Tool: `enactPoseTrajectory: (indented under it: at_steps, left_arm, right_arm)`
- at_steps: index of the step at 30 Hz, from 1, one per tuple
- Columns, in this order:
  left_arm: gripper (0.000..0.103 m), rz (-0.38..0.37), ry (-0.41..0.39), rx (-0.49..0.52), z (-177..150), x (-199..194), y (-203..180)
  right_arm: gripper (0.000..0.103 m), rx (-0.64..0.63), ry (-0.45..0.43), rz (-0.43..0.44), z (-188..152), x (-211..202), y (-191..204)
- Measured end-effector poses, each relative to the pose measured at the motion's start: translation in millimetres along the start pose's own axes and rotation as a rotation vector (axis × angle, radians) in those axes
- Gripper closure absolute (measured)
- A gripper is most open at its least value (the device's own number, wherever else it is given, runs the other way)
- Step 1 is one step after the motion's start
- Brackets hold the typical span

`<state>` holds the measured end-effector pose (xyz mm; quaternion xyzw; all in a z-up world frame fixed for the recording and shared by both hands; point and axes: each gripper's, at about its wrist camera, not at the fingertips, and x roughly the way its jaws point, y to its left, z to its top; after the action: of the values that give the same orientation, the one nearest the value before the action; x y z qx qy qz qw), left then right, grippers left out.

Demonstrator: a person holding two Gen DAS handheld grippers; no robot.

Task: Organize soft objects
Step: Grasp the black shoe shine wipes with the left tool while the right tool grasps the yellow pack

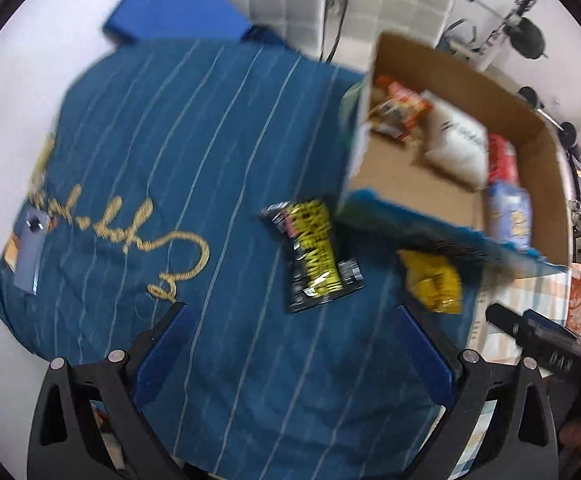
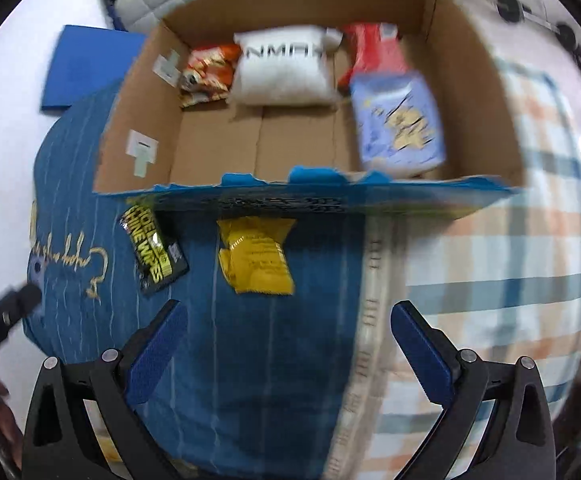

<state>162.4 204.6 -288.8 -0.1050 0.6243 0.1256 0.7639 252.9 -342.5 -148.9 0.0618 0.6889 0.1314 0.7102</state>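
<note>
left wrist view shows the left tongs (image 1: 290, 344) spread wide, gripping nothing, above a blue striped cloth (image 1: 194, 152) with gold script. a black and yellow wipes pack (image 1: 314, 256) lies on the cloth just beside the near wall of a cardboard box (image 1: 530, 128), and a yellow pouch (image 1: 434, 280) lies close to it, partly under the box's torn blue edge. right wrist view shows the right tongs (image 2: 288, 344) also spread wide and empty, over the seam where the blue cloth meets a plaid cloth (image 2: 510, 288). inside the box sit an orange snack bag (image 2: 208, 72), a white pillow (image 2: 286, 64), a red pack (image 2: 374, 52) and a pale blue bag (image 2: 398, 124), along the far wall and right side.
</note>
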Motion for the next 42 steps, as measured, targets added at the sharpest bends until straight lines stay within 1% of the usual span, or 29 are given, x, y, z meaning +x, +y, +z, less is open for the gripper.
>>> enactPoseTrajectory:
  at_steps: [1,4,5,6,8,10,11,12,13,14,17,19,20,21,22,23,25,27,30,33,35,37,39,42]
  left_arm:
    - [0.0,-0.004,0.023,-0.007,2,9,5]
    - [0.0,-0.043,0.11,-0.054,10,45,20]
    - [0.0,-0.065,0.139,-0.065,13,59,22]
    - [0.0,-0.062,0.156,-0.072,15,68,23]
    - [0.0,-0.08,0.197,-0.07,21,91,20]
    - [0.0,-0.076,0.223,-0.069,25,108,16]
    - [0.0,-0.074,0.228,-0.063,28,116,13]
    - [0.0,-0.063,0.236,-0.062,31,126,11]
    - [0.0,-0.063,0.245,-0.065,33,132,9]
    - [0.0,-0.078,0.259,-0.068,36,141,6]
    - [0.0,-0.063,0.285,-0.052,40,159,0]
    - [0.0,-0.037,0.301,-0.032,40,169,-5]
    - [0.0,-0.038,0.301,-0.021,38,174,-7]
    - [0.003,-0.045,0.285,-0.026,38,175,-7]
    - [0.016,-0.039,0.273,-0.028,40,176,-6]
    - [0.023,-0.033,0.266,-0.025,40,176,-5]
    - [0.034,-0.037,0.266,-0.013,39,176,-4]
    - [0.04,-0.024,0.251,0.017,33,172,-5]
    - [0.043,-0.008,0.233,0.052,19,167,-1]
    - [0.045,0.003,0.228,0.073,-6,159,5]
    - [0.046,-0.003,0.24,0.075,-24,154,11]
    - [0.047,-0.005,0.25,0.084,-38,149,13]
    - [0.047,-0.013,0.268,0.09,-61,143,17]
    - [0.047,-0.041,0.302,0.092,-89,136,17]
  right_arm:
    - [0.002,0.027,0.014,0.011,5,15,3]
    - [0.008,0.055,0.037,0.004,15,43,12]
    - [0.011,0.061,0.043,0.005,19,54,16]
    - [0.014,0.065,0.049,0.003,21,60,19]
    - [0.016,0.075,0.064,-0.004,26,78,26]
    - [0.023,0.082,0.073,-0.01,28,89,32]
    - [0.029,0.085,0.08,-0.016,29,95,35]
    - [0.038,0.088,0.084,-0.027,29,99,36]
    - [0.044,0.09,0.085,-0.035,30,102,37]
    - [0.044,0.094,0.086,-0.033,30,105,37]
    - [0.05,0.091,0.075,-0.042,27,104,36]
    - [0.05,0.086,0.075,-0.065,22,102,32]
    - [0.05,0.088,0.079,-0.07,20,101,30]
    - [0.05,0.091,0.083,-0.073,18,100,27]
    - [0.05,0.091,0.083,-0.077,16,99,25]
    - [0.05,0.086,0.079,-0.088,14,98,23]
    - [0.05,0.067,0.065,-0.121,5,94,20]
    - [0.05,0.055,0.069,-0.14,-3,94,18]
    - [0.049,0.039,0.086,-0.147,-21,96,15]
    - [0.048,0.033,0.135,-0.112,-34,102,13]
    - [0.047,0.023,0.17,-0.089,-41,102,15]
    - [0.039,0.012,0.158,-0.087,-44,93,16]
    - [0.03,0.007,0.137,-0.092,-45,83,15]
    - [0.03,0.023,0.128,-0.087,-40,80,17]
